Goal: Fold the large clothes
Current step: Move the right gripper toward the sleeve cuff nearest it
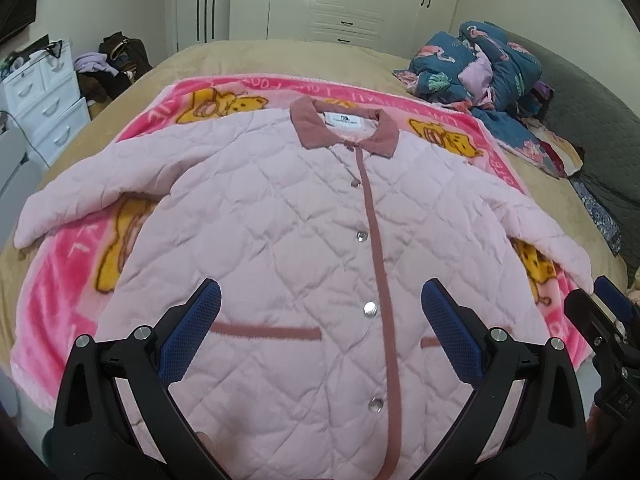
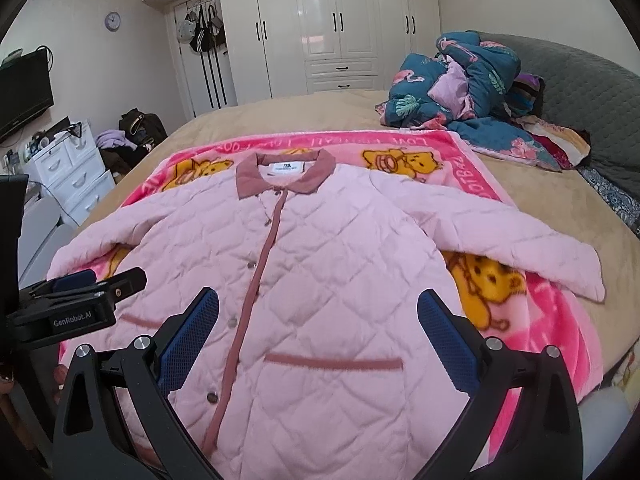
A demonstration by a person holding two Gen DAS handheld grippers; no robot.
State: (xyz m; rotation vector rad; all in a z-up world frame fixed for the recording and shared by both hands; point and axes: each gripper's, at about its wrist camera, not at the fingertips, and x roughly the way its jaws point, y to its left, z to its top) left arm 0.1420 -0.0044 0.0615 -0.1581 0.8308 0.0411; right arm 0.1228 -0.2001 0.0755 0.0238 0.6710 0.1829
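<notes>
A: Jacket?
B: Quilted pink jacket [image 1: 288,240] lay flat on cartoon blanket [image 1: 60,320], collar at 12 o'clock.
A: Grippers?
B: Left gripper [image 1: 320,336], right gripper [image 2: 318,336] both spread wide, empty, hovering at hem.

A bedroom in a lived-in home.

A wide bed [image 2: 360,120] with a tan cover fills the room, a pink cartoon-bear blanket [image 2: 532,312] spread across it and a rumpled flamingo-print quilt [image 2: 472,92] heaped near the grey padded headboard [image 2: 588,96]. Glossy white wardrobes [image 2: 340,24] line the far wall, bags hang on a door [image 2: 204,32], and a wall clock [image 2: 113,21], a television [image 2: 24,88] and white plastic drawers [image 2: 76,176] stand along the left side.
</notes>
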